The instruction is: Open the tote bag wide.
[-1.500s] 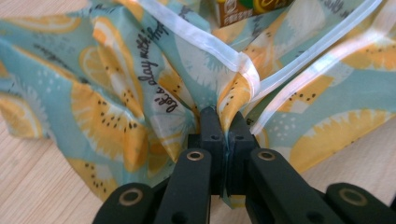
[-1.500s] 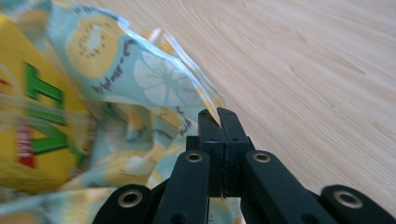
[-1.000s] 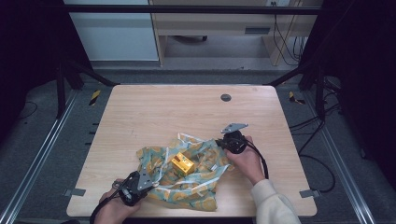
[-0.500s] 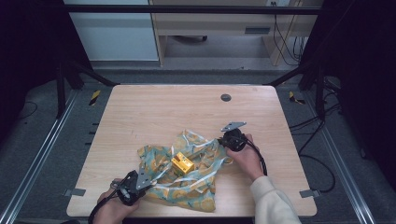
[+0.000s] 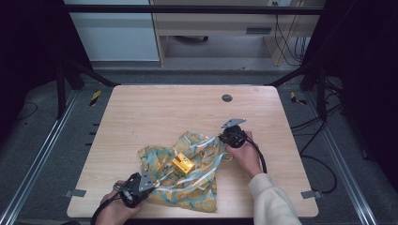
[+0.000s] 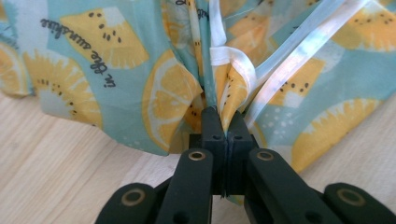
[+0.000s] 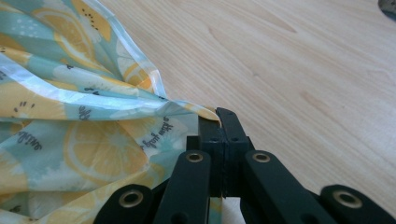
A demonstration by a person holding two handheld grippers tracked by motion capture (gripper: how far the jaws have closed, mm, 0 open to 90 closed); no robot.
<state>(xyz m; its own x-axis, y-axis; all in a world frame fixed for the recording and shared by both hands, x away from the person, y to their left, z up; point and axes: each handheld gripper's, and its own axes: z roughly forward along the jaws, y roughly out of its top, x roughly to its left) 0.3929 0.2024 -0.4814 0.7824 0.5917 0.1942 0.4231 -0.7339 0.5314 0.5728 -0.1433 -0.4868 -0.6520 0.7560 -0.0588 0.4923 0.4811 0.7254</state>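
Note:
A teal cloth (image 5: 187, 176) printed with lemon slices and edged in white lies bunched on the near half of the wooden table (image 5: 178, 108). A small yellow box (image 5: 183, 164) sits on top of it. My left gripper (image 5: 151, 182), at the cloth's near left corner, is shut on a gathered fold of the cloth (image 6: 224, 105) beside its white trim. My right gripper (image 5: 223, 138), at the cloth's far right corner, is shut on the cloth's hemmed edge (image 7: 205, 112). The cloth is pulled between the two grippers.
A small dark round inset (image 5: 227, 98) sits in the tabletop near the far edge. Bare wood stretches across the far half of the table. Dark frame posts and cables stand beside the table on the right.
The right gripper has shifted a little, drawing its corner of the cloth outward. The cloth looks more stretched between the grippers. The left gripper has stayed put.

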